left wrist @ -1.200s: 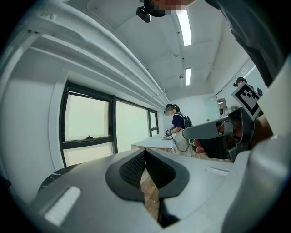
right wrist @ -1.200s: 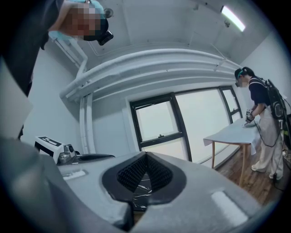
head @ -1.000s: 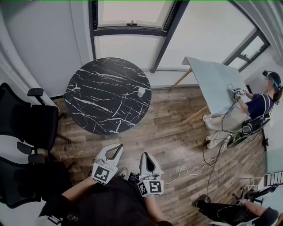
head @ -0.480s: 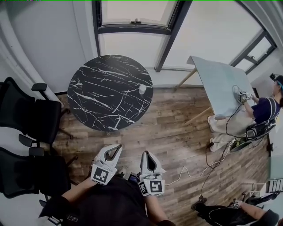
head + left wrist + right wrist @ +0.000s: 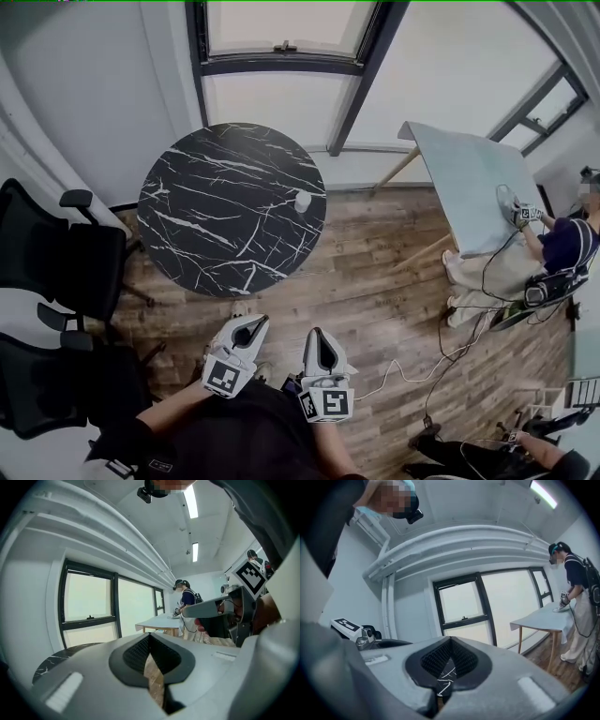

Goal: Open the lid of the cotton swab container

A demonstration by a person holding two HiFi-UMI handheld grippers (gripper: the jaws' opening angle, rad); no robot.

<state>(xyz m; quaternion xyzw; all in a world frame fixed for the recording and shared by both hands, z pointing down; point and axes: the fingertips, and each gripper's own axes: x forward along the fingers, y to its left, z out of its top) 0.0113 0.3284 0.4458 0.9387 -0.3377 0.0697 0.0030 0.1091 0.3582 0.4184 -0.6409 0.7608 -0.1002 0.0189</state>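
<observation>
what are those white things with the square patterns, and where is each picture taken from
No robot here: a person holds a gripper in each hand, the left gripper and the right gripper. The patterned cubes are part of the grippers. The top-down picture comes from a camera on that person's head; the other two come from cameras riding on each gripper, looking along its fingers. Both pairs of fingers are closed, holding nothing. Ahead stands a round black marble table with a small white container on it, untouched.

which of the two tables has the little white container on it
The round black table; the white container stands near its right edge. The other table is pale and rectangular.
</observation>
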